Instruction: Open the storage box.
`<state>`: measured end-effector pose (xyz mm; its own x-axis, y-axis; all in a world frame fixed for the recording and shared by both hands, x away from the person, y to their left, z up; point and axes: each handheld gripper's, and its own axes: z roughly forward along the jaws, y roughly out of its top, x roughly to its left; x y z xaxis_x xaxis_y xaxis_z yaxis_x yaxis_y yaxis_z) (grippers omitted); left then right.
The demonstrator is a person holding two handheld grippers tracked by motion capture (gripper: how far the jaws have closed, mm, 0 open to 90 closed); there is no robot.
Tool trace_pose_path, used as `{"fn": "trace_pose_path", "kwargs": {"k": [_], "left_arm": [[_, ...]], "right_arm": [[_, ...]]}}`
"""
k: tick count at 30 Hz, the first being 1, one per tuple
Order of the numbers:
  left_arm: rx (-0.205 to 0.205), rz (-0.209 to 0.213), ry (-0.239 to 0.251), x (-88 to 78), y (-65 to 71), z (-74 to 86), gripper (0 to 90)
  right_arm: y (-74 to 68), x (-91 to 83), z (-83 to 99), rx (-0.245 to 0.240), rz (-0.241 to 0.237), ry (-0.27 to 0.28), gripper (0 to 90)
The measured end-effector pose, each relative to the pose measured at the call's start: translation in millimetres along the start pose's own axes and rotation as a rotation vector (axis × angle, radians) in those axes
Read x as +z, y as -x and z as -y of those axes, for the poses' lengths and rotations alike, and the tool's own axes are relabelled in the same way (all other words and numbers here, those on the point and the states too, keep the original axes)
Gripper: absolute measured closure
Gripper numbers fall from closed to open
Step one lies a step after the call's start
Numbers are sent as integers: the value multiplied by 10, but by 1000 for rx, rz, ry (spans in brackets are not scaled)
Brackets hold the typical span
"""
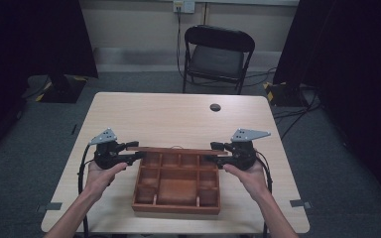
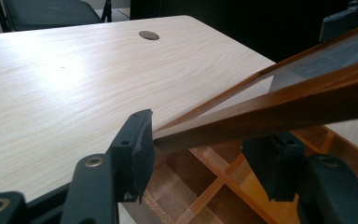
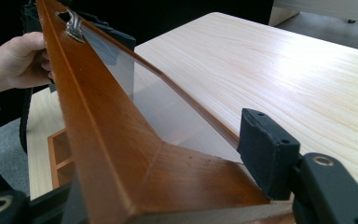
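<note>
The glass-paned lid [image 1: 171, 149] of the wooden compartment box [image 1: 176, 198] is gripped — left gripper [image 1: 133, 150] at nine o'clock, right gripper [image 1: 213, 152] at three — fingers narrowed on its frame, above the table [image 1: 178, 114].

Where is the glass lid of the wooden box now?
In the high view the lid stands raised at the box's far edge, between the left gripper and right gripper.

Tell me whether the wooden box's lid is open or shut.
Open. The glass-paned lid is swung up from the wooden box, whose compartments lie uncovered in the high view; the compartments look empty.
</note>
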<state>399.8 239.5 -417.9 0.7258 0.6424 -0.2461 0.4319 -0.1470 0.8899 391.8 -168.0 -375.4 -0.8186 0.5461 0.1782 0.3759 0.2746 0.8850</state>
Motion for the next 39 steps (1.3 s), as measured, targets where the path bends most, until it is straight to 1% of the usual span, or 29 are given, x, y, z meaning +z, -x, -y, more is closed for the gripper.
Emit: {"fn": "trace_pose_path", "kwargs": {"k": [1,4,8,9,12,13,14,15,17,19,23,26,28,29,33,34,38,39], "left_arm": [[-4,-2,3,8,-7,0,438],[-1,1,-3,30,-31,-11,428],[24,3,-25,98,-57,-72,398],[26,-3,-28,116,-61,-88,397],[18,-4,-14,146,-75,-87,395],[5,5,-6,166,-91,-83,395],[5,5,-6,166,-91,-83,390],[9,2,1,201,-109,-79,380],[1,10,-7,233,-127,-87,369],[9,14,-11,258,-133,-104,355],[34,5,-24,282,-118,-142,372],[30,3,-21,288,-118,-152,383],[35,0,-21,289,-118,-157,394],[44,-5,-15,291,-116,-157,398],[52,-2,-11,284,-102,-157,411],[60,0,-14,278,-101,-159,419],[60,6,-10,264,-86,-162,438],[59,14,-10,257,-85,-162,441]], "right_arm": [[11,7,-1,3,3,0,442],[41,22,-3,10,0,-1,444],[69,29,-15,11,4,1,449],[76,29,-20,13,8,5,452],[95,30,-30,19,11,12,458],[111,34,-33,22,11,17,458],[116,37,-33,23,14,15,459],[125,42,-33,25,11,12,463],[144,51,-31,25,11,7,470],[153,51,-25,29,13,10,470],[177,53,-11,36,21,15,473],[201,59,0,44,28,17,473],[225,69,6,48,38,14,476],[237,76,9,49,40,14,477],[270,106,15,54,37,8,476],[273,118,10,48,43,7,474],[296,147,-15,39,41,-2,465],[301,154,-19,36,39,-3,463]]}}
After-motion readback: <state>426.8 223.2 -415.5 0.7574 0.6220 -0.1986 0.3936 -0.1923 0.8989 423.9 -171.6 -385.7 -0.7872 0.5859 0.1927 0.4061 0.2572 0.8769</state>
